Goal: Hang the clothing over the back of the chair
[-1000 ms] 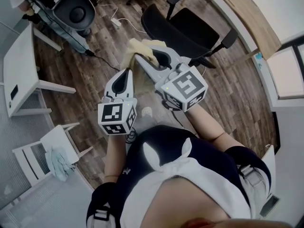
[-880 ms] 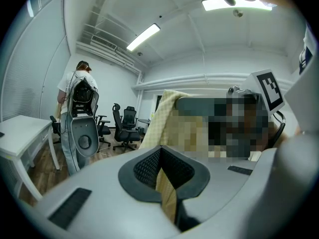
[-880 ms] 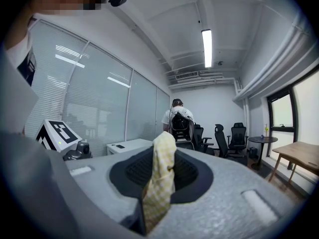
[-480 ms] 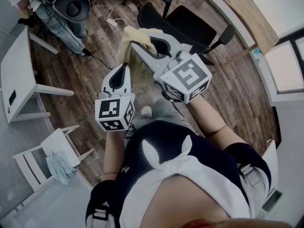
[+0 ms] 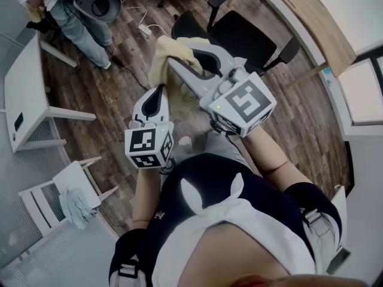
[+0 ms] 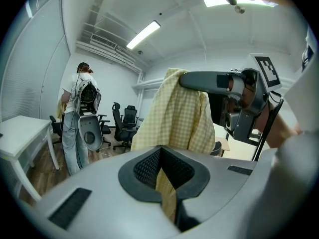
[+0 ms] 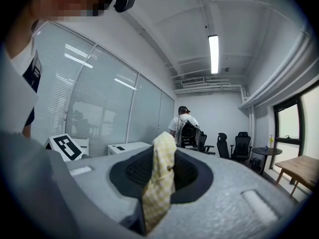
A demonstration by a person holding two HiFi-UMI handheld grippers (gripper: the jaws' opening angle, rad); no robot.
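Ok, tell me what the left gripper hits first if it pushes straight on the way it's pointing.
Most likely the yellow checked clothing itself: pinched in the left gripper, it hangs right ahead from the right gripper. The black chair seems to lie beyond, but depth is hard to judge.

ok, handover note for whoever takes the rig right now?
Left hand-held gripper: shut on the yellow checked garment, at a lower part.
Right hand-held gripper: shut on the same garment, at its top.
Garment hangs in the air between them; the black office chair stands just beyond.
Done: garment picked up.
Left: drape it over the chair back, then open both.
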